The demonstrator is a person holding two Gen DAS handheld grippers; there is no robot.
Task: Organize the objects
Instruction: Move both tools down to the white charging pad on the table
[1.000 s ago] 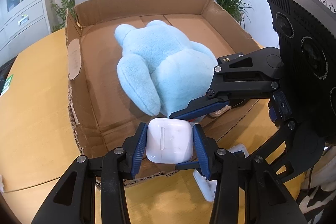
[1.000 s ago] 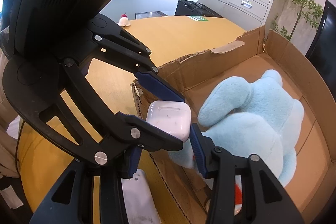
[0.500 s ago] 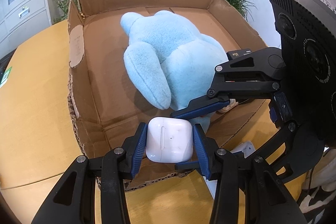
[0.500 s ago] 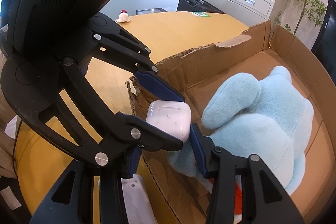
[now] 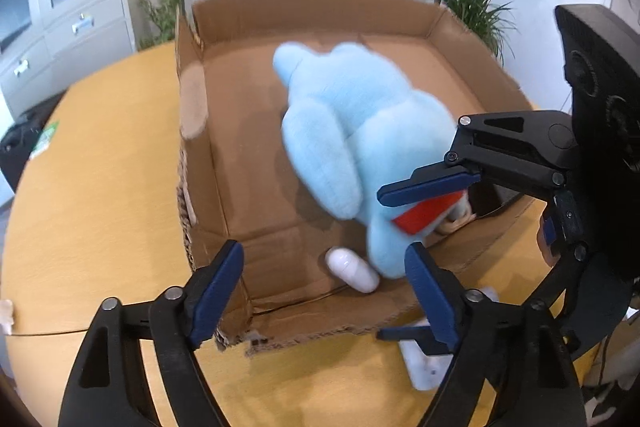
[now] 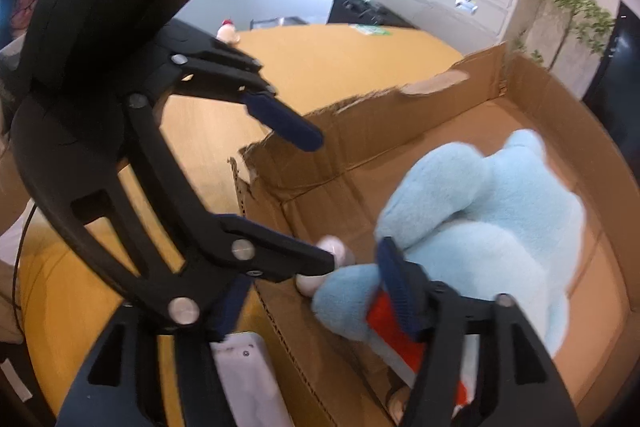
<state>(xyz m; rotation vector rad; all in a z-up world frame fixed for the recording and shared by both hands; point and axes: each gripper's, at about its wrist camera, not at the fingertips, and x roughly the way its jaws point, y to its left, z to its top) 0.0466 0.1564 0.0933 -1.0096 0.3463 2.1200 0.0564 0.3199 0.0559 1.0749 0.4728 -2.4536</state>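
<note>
While its jaws are still spreading, the left claw [image 5: 324,275] hangs over the near wall of the cardboard box [image 5: 224,163], holding nothing; the white earbud case [image 5: 352,270] lies loose on the box floor below, against the blue plush toy [image 5: 360,131]. Beside it the right claw [image 6: 312,291] is likewise opening, its blue pads clear of the case [image 6: 332,259], which shows only in part behind a black finger. Both claws tilt steeply down toward the box's near corner, the left crossing in front of the right in the right wrist view. Motion blur softens the plush and the case. A red patch [image 5: 424,213] under the plush is partly hidden. On the yellow counter [image 5: 100,207], a white object [image 6: 248,379] is cut off behind the fingers.
</note>
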